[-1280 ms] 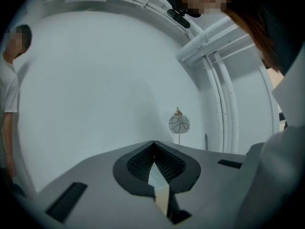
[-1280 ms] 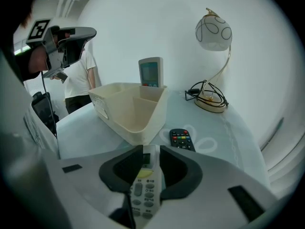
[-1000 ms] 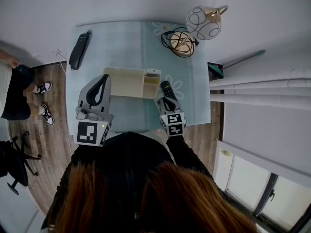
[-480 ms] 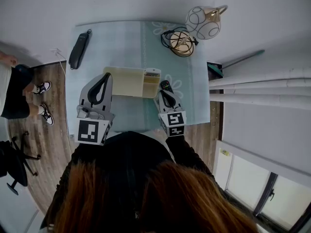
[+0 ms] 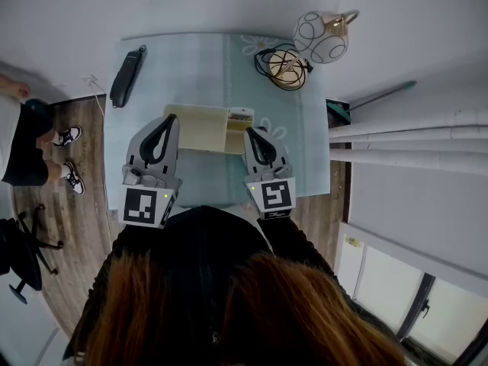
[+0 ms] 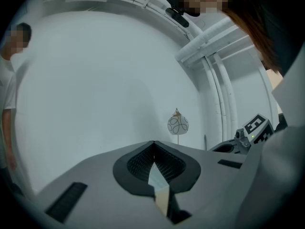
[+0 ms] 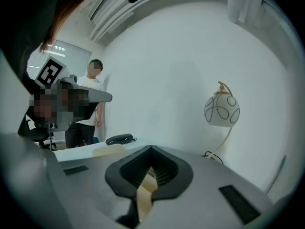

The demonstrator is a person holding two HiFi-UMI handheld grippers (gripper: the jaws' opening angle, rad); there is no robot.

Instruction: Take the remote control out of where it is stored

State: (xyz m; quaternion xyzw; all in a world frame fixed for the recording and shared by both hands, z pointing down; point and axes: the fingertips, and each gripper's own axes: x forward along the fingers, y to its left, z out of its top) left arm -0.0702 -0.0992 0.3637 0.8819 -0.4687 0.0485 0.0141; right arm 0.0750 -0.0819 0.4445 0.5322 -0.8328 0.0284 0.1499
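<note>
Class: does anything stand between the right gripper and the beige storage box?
Nothing visible does. The right gripper, jaws shut and empty, hangs beside the end compartment of the beige box. No remote shows in any view.

I count one table [image 5: 198, 59]. On it are one beige box [image 5: 200, 128] at the middle, one black telephone [image 5: 126, 77] at the far left and one globe lamp [image 5: 320, 36] at the far right. There are two grippers at the near edge: the left gripper [image 5: 166, 119] and the right gripper [image 5: 255, 131]. One bystander [image 5: 23, 139] and one office chair [image 5: 23, 258] are off to the left.
</note>
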